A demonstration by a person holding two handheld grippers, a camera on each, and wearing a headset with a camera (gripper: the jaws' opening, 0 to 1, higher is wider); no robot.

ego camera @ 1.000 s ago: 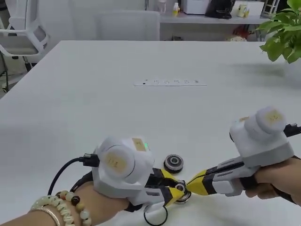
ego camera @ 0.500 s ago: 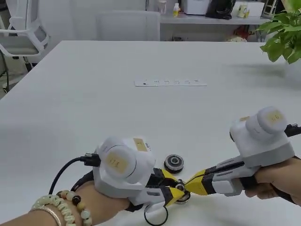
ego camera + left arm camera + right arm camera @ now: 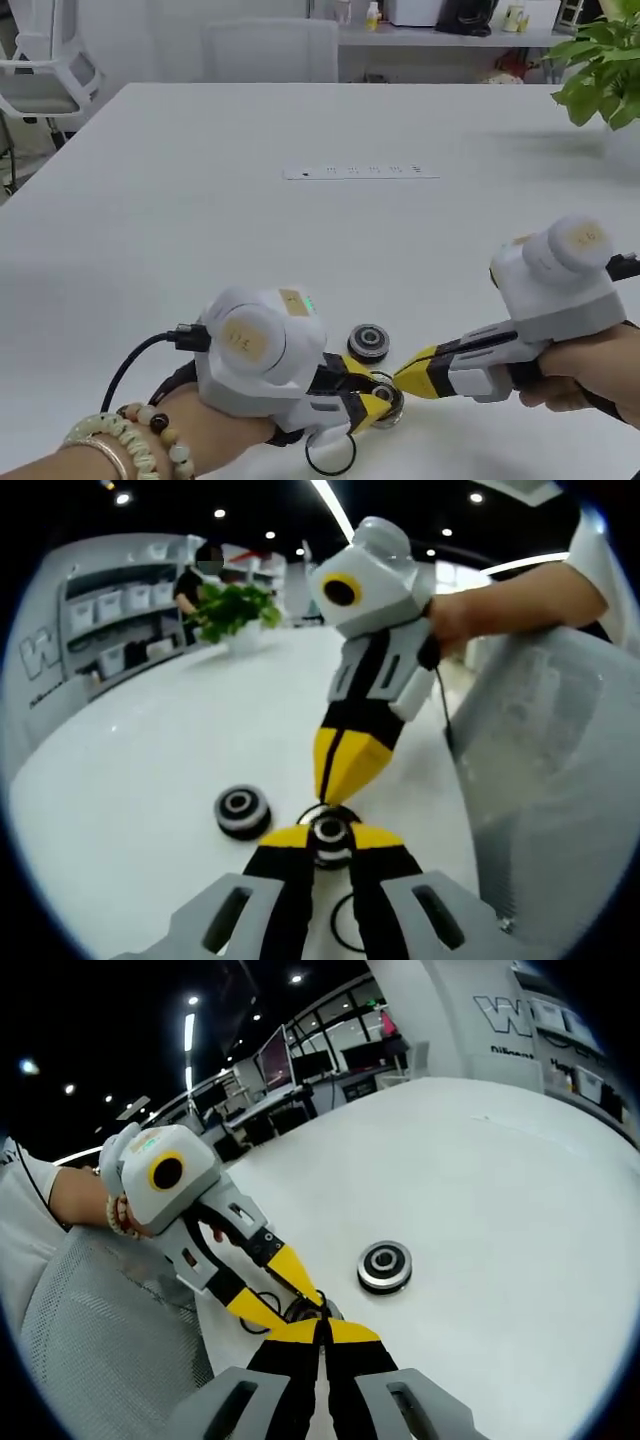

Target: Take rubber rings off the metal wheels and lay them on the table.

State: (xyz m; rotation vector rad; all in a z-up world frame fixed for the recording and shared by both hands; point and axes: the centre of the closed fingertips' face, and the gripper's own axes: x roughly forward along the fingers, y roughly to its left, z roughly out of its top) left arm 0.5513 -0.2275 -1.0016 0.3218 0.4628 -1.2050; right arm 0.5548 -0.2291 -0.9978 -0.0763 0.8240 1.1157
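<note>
My left gripper [image 3: 378,400] is shut on a small metal wheel [image 3: 388,409], held just above the white table [image 3: 300,250] near its front edge. In the left gripper view the wheel [image 3: 330,832] sits between the yellow jaws. My right gripper [image 3: 402,378] comes in from the right, its tips shut on a thin black rubber ring [image 3: 312,811] at the wheel's edge. A loose rubber ring [image 3: 330,472] lies on the table under the left gripper. A second wheel [image 3: 369,342] with its black ring still on lies flat just behind; it appears again as a wheel [image 3: 385,1266] in the right gripper view.
A white power strip [image 3: 360,173] lies flat mid-table. A potted plant [image 3: 600,75] stands at the far right corner. Chairs [image 3: 270,50] line the far edge. A black cable [image 3: 140,360] trails left from the left gripper.
The right gripper has drawn back a little to the right and upward from the held wheel, its tips still shut. The left gripper and the second wheel have stayed put.
</note>
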